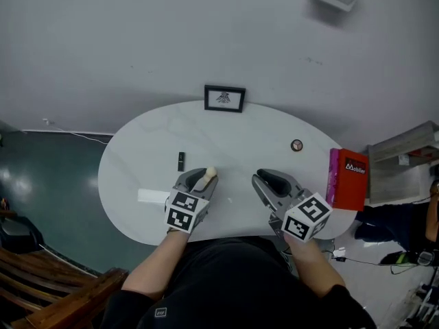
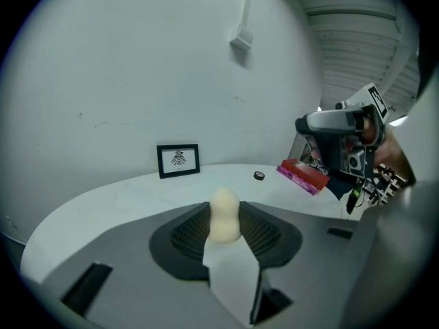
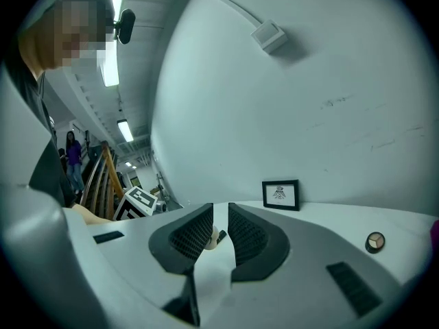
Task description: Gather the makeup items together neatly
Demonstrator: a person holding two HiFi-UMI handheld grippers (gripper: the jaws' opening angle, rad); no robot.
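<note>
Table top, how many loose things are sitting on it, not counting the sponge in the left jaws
5: picture frame at the back, black stick and white flat piece at left, round compact and red box at right. More may be hidden.

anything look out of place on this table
Nothing spilled or broken. The makeup is just scattered: round compact far right, black tube left, sponge in the left gripper.

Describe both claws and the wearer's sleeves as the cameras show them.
The left claw and right claw are both smooth grey shells with dark, mesh-textured pads. Each carries a white cube printed with black square markers. No cables show on either. The sleeves are black.
</note>
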